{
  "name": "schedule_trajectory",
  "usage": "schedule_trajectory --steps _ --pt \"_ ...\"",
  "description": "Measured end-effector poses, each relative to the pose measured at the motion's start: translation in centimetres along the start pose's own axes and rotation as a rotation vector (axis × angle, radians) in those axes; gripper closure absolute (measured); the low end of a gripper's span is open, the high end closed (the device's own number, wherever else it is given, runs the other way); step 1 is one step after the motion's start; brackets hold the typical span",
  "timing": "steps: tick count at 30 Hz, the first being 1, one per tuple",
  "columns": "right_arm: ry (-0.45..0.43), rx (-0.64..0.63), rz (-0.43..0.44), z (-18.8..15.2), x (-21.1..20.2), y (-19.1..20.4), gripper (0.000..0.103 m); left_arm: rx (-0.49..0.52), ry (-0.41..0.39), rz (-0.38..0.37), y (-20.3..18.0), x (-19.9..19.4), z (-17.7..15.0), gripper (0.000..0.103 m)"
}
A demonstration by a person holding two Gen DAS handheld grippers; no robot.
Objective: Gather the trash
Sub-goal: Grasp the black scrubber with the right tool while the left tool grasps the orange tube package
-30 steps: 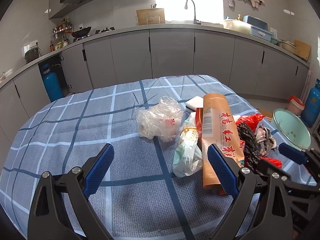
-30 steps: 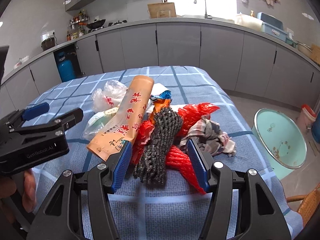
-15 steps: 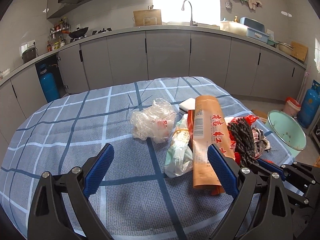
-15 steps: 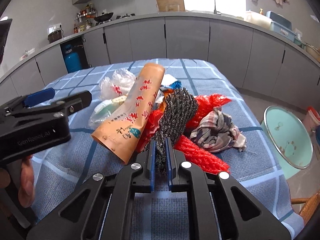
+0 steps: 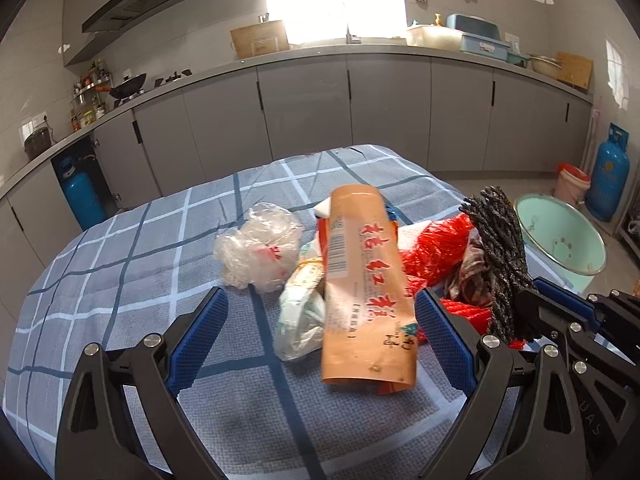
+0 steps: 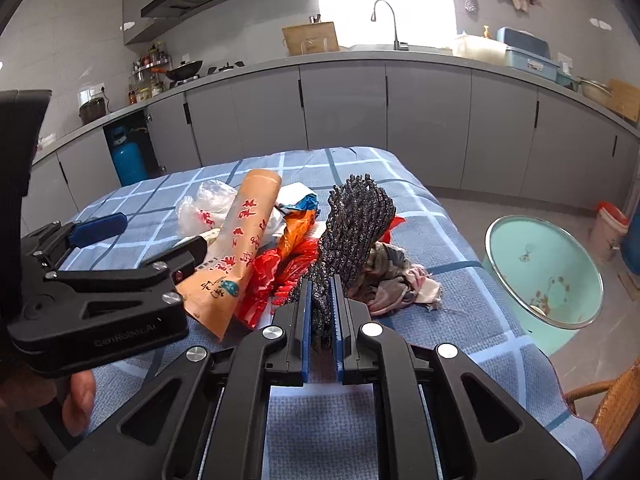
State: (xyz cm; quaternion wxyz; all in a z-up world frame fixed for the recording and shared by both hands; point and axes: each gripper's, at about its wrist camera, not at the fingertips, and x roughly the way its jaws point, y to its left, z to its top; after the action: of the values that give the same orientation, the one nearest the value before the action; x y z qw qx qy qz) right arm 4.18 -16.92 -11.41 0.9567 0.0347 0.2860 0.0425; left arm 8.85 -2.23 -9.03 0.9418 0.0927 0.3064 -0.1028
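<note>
Right gripper (image 6: 320, 312) clamped on black mesh (image 6: 354, 220), its lower end hidden between pads; left gripper (image 5: 320, 344) wide, empty; one orange wrapper (image 5: 366, 296) at 12 o'clock; one basin (image 6: 548, 276) at 3 o'clock, rim cut off by table (image 5: 120, 264).

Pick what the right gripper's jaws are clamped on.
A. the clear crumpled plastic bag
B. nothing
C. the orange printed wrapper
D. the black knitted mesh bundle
D: in the right wrist view the right gripper has its blue-padded jaws pressed on the black knitted mesh bundle.
</note>
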Motion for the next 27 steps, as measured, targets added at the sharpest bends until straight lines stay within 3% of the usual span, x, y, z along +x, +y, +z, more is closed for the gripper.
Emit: schedule_trajectory --steps 9,14,17,20,21,23,26,27 --pt "-0.017 0.02 -0.005 -0.2 -0.6 -0.7 0.093 0.029 0.04 -0.032 -1.7 1.3 -0.5 0.012" --pt "-0.008 0.021 -0.006 -0.6 -0.4 -0.7 0.093 0.038 0.086 -0.051 -2.0 2.5 -1.2 0.026" --pt "-0.008 0.019 -0.006 -0.5 -0.4 -0.6 0.093 0.035 0.096 -0.066 -1.8 2.8 -1.4 0.039" --pt "-0.01 0.018 -0.005 -0.5 -0.4 -0.7 0.093 0.044 0.092 -0.106 -1.8 2.6 -1.4 0.063" --pt "-0.012 0.018 -0.005 -0.5 -0.4 -0.8 0.093 0.055 0.087 -0.118 -2.0 2.4 -1.5 0.077" --pt "-0.016 0.016 -0.006 -0.5 -0.5 -0.8 0.093 0.066 0.083 -0.132 -2.2 1.9 -1.6 0.083" --pt "-0.02 0.013 -0.007 -0.5 -0.6 -0.7 0.093 0.083 0.059 -0.131 -2.3 1.1 -1.6 0.102" --pt "-0.022 0.012 -0.008 -0.5 -0.6 -0.7 0.093 0.08 0.05 -0.13 -2.2 0.7 -1.5 0.102"
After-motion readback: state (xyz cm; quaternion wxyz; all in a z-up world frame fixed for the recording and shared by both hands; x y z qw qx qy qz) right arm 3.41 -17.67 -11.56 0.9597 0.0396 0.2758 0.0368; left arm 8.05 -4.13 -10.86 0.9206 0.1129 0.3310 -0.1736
